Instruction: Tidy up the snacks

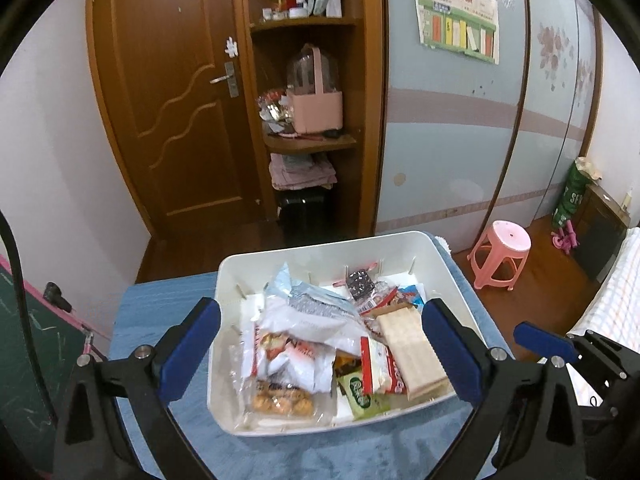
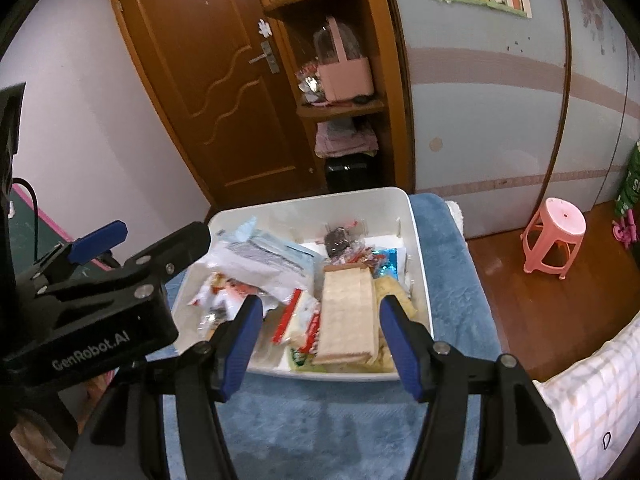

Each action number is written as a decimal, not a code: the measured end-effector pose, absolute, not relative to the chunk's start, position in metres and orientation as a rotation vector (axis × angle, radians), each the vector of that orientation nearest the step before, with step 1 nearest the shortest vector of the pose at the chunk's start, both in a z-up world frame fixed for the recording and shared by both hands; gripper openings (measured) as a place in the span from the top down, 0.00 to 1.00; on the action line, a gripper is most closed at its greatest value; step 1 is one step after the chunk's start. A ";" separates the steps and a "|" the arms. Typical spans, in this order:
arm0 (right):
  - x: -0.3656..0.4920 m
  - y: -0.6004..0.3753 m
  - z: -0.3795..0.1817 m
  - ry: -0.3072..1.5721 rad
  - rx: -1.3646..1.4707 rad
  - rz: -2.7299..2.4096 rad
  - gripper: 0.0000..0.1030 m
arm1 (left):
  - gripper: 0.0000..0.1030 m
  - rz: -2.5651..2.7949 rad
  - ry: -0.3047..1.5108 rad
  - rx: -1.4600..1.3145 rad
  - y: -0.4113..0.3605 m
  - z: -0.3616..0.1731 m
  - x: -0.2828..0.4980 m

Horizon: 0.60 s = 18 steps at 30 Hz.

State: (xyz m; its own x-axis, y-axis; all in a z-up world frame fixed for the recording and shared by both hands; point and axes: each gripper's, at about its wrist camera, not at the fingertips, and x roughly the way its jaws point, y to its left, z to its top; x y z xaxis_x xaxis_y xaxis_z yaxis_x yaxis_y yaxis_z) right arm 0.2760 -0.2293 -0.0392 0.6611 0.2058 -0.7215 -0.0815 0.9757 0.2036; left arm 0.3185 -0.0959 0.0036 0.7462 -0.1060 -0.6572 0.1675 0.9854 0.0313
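White bin [image 1: 434, 252] sits on the blue-covered surface [image 1: 160, 304], packed with snacks. A pale wafer pack [image 1: 412, 354] lies on the right side of the pile, a green packet [image 1: 362, 394] at the near edge, a cookie pack [image 1: 280, 398] near-left, and a crumpled white-and-blue bag [image 1: 312, 312] across the middle.

Left gripper [image 1: 320, 350] released — jaws spread wide, nothing between the pads, hovering over the near part of the bin. Right gripper [image 2: 322, 338] also unclenched, jaws about half apart, empty, framing the wafer pack from above without touching. Pink stool [image 1: 500, 256] stands on the floor, far right.
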 end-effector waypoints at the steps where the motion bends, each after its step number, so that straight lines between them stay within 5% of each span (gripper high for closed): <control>1: 0.270 -0.227 -0.034 0.824 0.153 0.167 0.40 | 0.02 -0.148 0.704 0.089 -0.093 0.009 0.311; 18: 0.152 -0.194 0.027 0.776 0.046 0.195 0.40 | 0.01 -0.081 0.651 0.014 -0.035 0.068 0.152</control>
State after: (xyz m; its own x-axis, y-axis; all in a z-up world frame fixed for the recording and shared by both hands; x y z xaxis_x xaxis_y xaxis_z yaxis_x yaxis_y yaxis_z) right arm 0.1517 -0.1942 0.0270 0.6968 0.1921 -0.6910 -0.1584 0.9809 0.1130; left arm 0.1522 -0.0348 0.0682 0.7926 -0.0705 -0.6056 0.0793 0.9968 -0.0123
